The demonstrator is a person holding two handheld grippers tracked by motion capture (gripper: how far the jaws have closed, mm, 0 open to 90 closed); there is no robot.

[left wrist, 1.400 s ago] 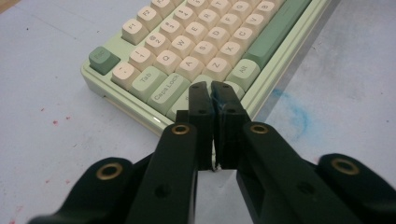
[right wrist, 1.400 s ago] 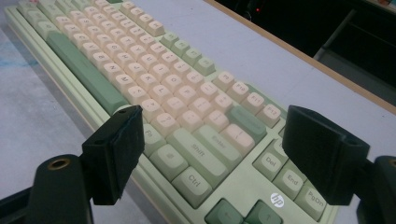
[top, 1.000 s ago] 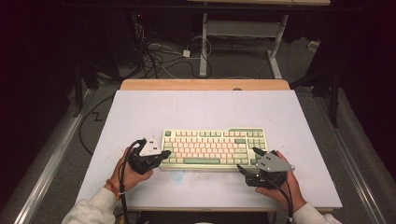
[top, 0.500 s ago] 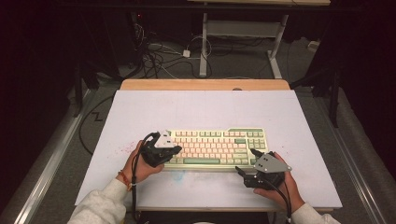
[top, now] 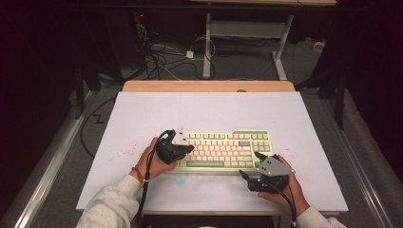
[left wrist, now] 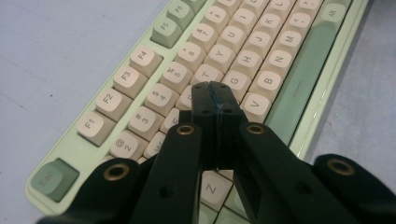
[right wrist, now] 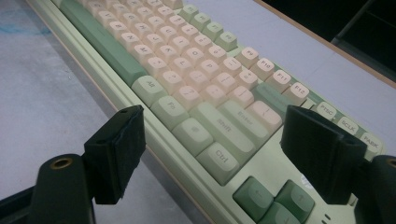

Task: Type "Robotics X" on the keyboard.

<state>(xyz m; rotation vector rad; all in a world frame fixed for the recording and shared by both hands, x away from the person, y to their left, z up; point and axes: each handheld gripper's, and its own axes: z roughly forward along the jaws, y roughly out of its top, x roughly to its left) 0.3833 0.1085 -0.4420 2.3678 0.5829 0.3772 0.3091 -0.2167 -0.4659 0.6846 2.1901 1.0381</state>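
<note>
A pale green keyboard (top: 228,148) with cream and green keys lies across the middle of the white table. My left gripper (top: 189,148) is over its left end, held by a hand in a grey sleeve. In the left gripper view the keyboard (left wrist: 140,60) lies close below my left gripper (left wrist: 215,93), which is shut with nothing between its pads and hovers over the letter keys near G. My right gripper (top: 251,164) sits at the keyboard's front right corner. It stands open (right wrist: 219,149), and the Ctrl and Shift keys of the keyboard (right wrist: 196,84) lie between its pads.
The white table top (top: 209,111) has a wooden strip (top: 209,86) along its far edge. Faint pink marks (top: 126,152) lie left of the keyboard. Cables (top: 161,57) and a desk frame (top: 247,33) stand on the dark floor beyond.
My left gripper has moved right from beside the keyboard's left end to over its keys. The right gripper has stayed put.
</note>
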